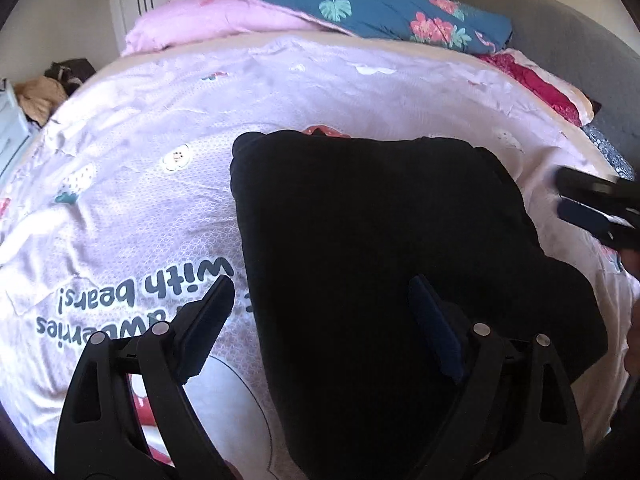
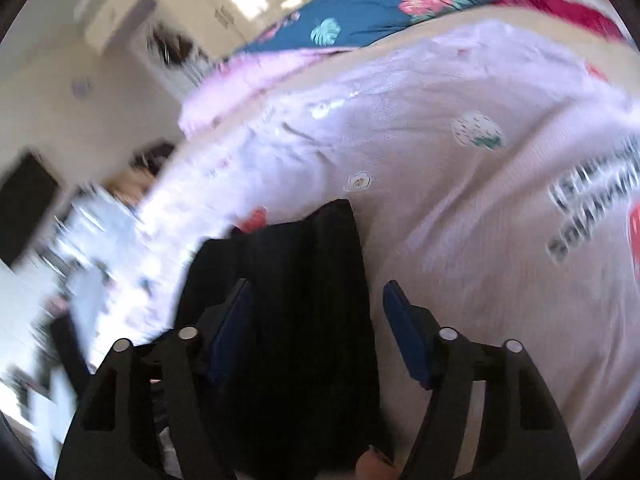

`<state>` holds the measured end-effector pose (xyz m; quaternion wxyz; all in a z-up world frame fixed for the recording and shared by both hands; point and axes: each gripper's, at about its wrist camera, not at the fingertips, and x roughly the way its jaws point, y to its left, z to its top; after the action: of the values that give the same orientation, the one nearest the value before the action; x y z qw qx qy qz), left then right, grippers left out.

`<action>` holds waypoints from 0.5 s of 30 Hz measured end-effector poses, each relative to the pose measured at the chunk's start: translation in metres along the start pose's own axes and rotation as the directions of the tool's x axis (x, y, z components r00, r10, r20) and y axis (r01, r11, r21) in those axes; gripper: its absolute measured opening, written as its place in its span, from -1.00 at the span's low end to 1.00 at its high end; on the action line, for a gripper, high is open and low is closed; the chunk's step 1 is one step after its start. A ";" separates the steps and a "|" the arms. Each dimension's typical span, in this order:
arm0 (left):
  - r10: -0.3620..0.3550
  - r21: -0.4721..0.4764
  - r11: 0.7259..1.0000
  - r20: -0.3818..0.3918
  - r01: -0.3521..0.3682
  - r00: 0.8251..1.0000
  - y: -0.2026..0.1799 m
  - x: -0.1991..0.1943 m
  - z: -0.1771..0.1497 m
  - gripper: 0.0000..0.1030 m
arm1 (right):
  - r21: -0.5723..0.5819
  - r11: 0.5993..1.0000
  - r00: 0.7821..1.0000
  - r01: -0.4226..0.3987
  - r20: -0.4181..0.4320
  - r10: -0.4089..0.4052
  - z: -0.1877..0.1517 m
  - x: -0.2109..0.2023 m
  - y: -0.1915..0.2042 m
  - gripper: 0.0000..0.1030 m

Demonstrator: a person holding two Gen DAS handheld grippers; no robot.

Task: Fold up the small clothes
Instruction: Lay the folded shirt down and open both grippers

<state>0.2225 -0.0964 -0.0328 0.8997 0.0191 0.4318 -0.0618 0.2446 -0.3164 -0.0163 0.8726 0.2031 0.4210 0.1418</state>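
Lying on the bed's pale pink printed sheet (image 1: 320, 92), right of centre: a black garment (image 1: 380, 248), bunched into a thick, roughly folded heap, its left edge running straight from near to far. Hovering over its near left part: the left gripper (image 1: 320, 300), jaws standing wide apart, the left finger (image 1: 208, 320) over bare sheet beside the upside-down lettering "with bears!" (image 1: 160, 280), the right finger (image 1: 436, 328) over the dark cloth. Gripping nothing.

Coming in at the right edge of the left wrist view: the right gripper (image 1: 596, 208), blurred, beside the garment's right side, above the sheet.

Showing heavy motion blur in the right wrist view: the right gripper (image 2: 316, 312) with jaws spread apart, the black garment (image 2: 304, 320) lying between and below them; whether the pads are touching the cloth cannot be told.

Sitting at the far side of the bed: a pink quilt (image 1: 208, 24), a teal flowered duvet (image 1: 380, 8) and a red-and-cream pillow (image 1: 536, 84). Standing behind on the right: a grey headboard (image 1: 560, 20).
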 end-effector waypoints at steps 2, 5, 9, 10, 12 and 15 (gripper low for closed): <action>-0.001 -0.011 1.000 0.013 0.001 1.000 0.001 -0.003 -0.002 0.58 | -0.068 0.997 0.999 0.039 -0.008 -0.040 -0.001 0.012 0.015 0.11; -0.013 -0.024 1.000 0.015 0.014 1.000 0.004 -0.003 -0.003 0.58 | -0.176 0.975 0.990 0.134 -0.013 -0.139 0.003 0.038 0.028 0.12; -0.010 -0.002 1.000 0.030 0.010 0.999 -0.002 -0.006 -0.005 0.58 | -0.185 0.965 0.978 0.186 -0.058 -0.199 0.005 0.064 0.021 0.00; -0.026 -0.006 1.000 0.030 0.027 0.999 -0.004 -0.007 -0.005 0.58 | -0.197 0.965 0.979 0.175 -0.066 -0.191 0.004 0.066 0.020 -0.52; -0.057 -0.013 0.998 0.024 0.057 0.998 -0.006 -0.007 -0.005 0.58 | -0.260 0.950 0.983 0.172 -0.019 -0.183 0.002 0.059 0.028 -0.79; -0.048 0.009 0.999 0.034 0.048 0.998 -0.012 -0.010 -0.005 0.58 | -0.286 0.949 0.991 0.131 0.066 -0.117 0.008 0.034 0.038 -0.82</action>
<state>0.2112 -0.1066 -0.0277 0.9051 0.0113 0.4163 -0.0855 0.2689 -0.2710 -0.0168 0.9099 0.0497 0.3866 0.1419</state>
